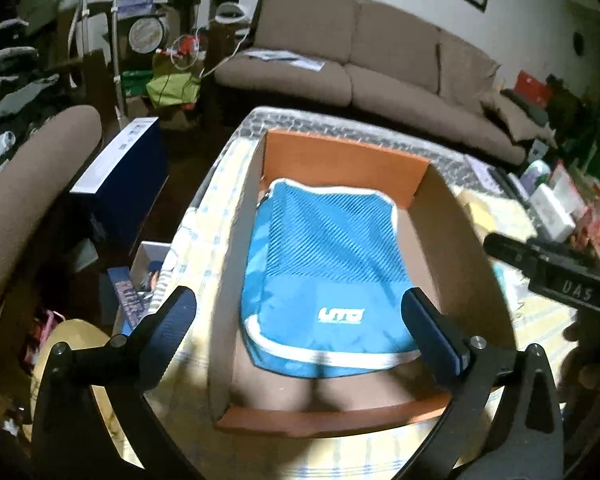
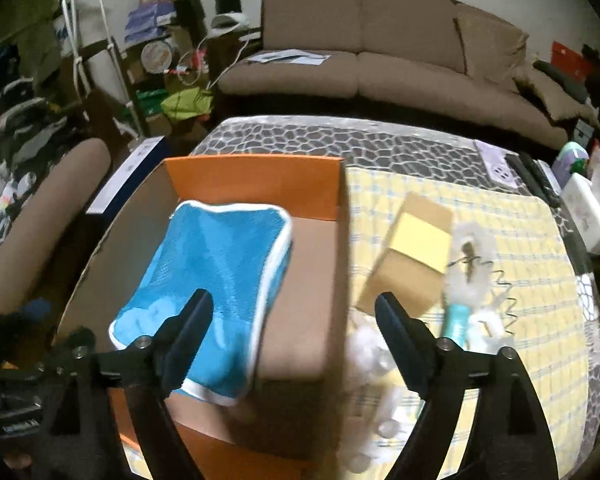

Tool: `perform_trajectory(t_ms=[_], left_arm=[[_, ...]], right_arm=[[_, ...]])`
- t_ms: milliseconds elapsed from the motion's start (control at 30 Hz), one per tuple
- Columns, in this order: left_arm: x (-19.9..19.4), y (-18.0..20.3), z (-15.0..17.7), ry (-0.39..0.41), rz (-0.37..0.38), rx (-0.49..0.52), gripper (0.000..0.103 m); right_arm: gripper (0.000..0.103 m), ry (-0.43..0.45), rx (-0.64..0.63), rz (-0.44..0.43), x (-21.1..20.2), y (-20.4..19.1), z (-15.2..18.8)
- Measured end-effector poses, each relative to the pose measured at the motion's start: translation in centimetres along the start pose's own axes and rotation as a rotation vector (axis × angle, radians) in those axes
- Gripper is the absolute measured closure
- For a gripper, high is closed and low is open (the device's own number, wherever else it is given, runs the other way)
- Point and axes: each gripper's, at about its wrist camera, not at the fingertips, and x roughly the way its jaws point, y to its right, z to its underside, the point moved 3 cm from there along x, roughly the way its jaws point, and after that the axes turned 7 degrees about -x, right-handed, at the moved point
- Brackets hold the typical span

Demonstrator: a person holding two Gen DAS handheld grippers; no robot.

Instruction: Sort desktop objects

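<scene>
A blue mesh pouch point(image 1: 320, 272) with white trim lies flat inside an orange-walled cardboard box point(image 1: 340, 164). My left gripper point(image 1: 300, 312) is open and empty, hovering above the pouch's near end. In the right wrist view the same pouch point(image 2: 212, 280) lies in the box point(image 2: 256, 184). My right gripper point(image 2: 294, 308) is open and empty above the box's right wall. To its right on the yellow checked cloth point(image 2: 540, 320) lie a small brown box with a yellow sticky pad point(image 2: 412, 252), a teal-handled brush point(image 2: 460, 296) and a clear plastic item point(image 2: 372, 360).
A brown sofa point(image 2: 380, 52) stands behind the table. A white adapter point(image 2: 588, 212), remotes point(image 2: 536, 180) and a purple power strip point(image 2: 500, 168) lie at the right edge. A dark blue box point(image 1: 120, 188) and clutter stand left of the table. The right gripper's body point(image 1: 552, 272) shows in the left view.
</scene>
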Motion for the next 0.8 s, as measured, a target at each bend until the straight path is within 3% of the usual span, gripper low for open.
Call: perform_trajectory(t_ms=[67,300,467,800], left_arm=[[-0.2,0.3,0.1,0.006,0.015,-0.021,0.000],[-0.8,1.9,1.0,0.006,0.034,-0.061,0.000],[-1.3,5.0,1.4,0.029,0.074,-0.005,0.000],[-1.7,13.2,5.3,-0.031,0.253,0.210,0.000]], right_arm=[[0.000,0.006,0.035,-0.016,-0.3,1.1,0.4],[0.000,-0.001,0.080,0.037,-2.3,5.6,2.6],[0.000,-0.007,0.148,0.086,-4.1,10.3,4.6],[0.000,-0.033,0.188,0.108,-5.2,15.2,8.7]])
